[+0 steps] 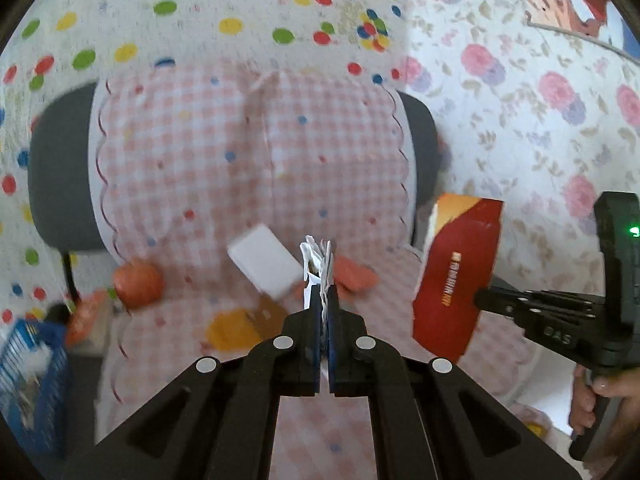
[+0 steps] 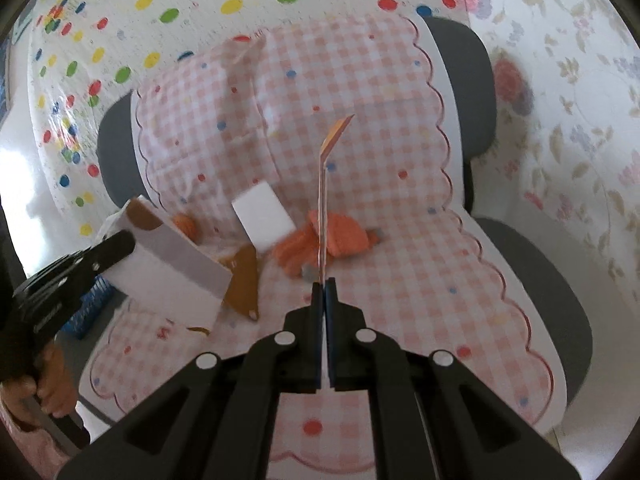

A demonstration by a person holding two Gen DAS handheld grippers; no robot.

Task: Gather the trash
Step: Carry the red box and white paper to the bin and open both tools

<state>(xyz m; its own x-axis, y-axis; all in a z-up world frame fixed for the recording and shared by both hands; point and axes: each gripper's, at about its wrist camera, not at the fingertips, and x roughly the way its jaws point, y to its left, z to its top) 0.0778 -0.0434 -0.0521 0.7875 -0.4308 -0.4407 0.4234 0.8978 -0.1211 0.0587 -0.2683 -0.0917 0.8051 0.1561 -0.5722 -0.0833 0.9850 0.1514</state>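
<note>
My left gripper (image 1: 325, 292) is shut on a flattened white carton (image 1: 316, 260), held edge-on above the chair; the carton's broad white and brown side shows in the right wrist view (image 2: 176, 256). My right gripper (image 2: 324, 284) is shut on a flat red and orange packet (image 2: 323, 216), seen edge-on; its red face shows in the left wrist view (image 1: 456, 276). On the pink checked seat cover (image 2: 400, 264) lie a white block (image 2: 262, 214), an orange crumpled piece (image 2: 344, 236), a brown wrapper (image 2: 244, 280) and an orange round thing (image 1: 138, 282).
The chair has grey armrests (image 2: 532, 288) and a grey back (image 1: 60, 176). A blue mesh basket (image 1: 28, 364) stands low at the left of the chair. Dotted and flowered sheets hang behind.
</note>
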